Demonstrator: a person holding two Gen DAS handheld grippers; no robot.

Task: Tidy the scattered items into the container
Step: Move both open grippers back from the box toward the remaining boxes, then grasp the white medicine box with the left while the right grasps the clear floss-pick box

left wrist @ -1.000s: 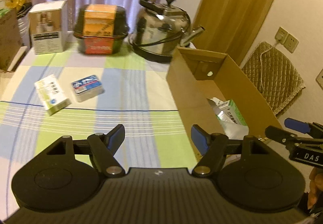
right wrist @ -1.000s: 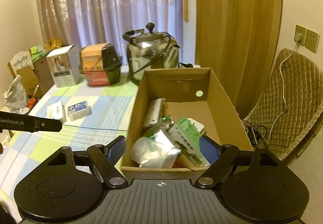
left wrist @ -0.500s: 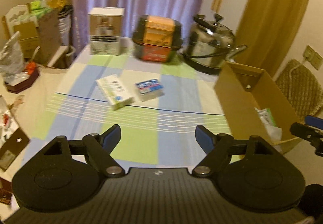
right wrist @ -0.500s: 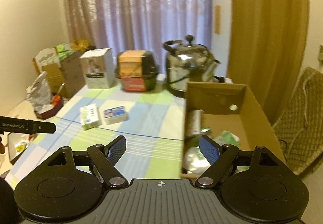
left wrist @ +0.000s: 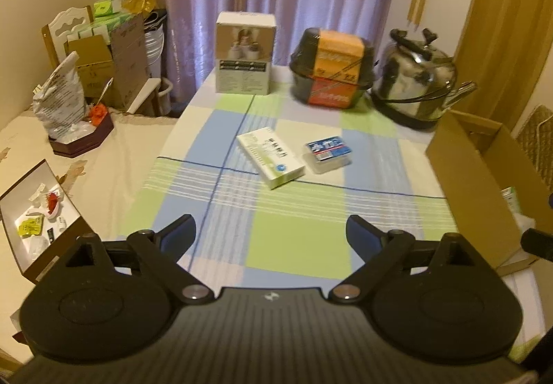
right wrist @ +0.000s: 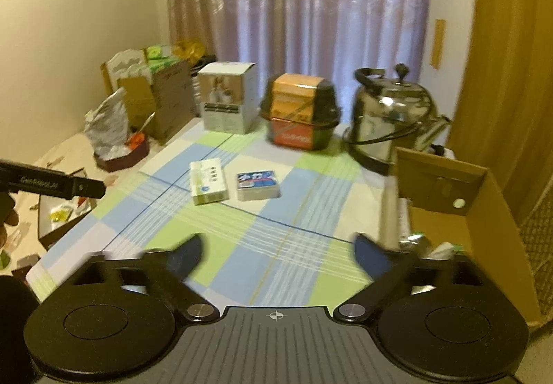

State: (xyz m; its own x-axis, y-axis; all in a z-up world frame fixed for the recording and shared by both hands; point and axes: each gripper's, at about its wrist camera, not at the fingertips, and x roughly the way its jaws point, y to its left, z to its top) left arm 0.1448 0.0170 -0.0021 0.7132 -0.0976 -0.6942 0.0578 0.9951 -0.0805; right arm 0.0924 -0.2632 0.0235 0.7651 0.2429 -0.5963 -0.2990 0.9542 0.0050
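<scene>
Both tongs, left [left wrist: 270, 234] and right [right wrist: 278, 254], gaped empty above the table [left wrist: 297, 239]; "GenRobot.AI" marked one.

kettle [left wrist: 413, 83]: glossy metal | container [left wrist: 480, 176]: matt cardboard | tablecloth [left wrist: 293, 211]: checked cloth

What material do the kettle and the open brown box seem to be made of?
The kettle looks like polished metal, probably stainless steel: its body mirrors the room. The open brown box seems plain cardboard: matte tan walls with thin cut edges.
</scene>
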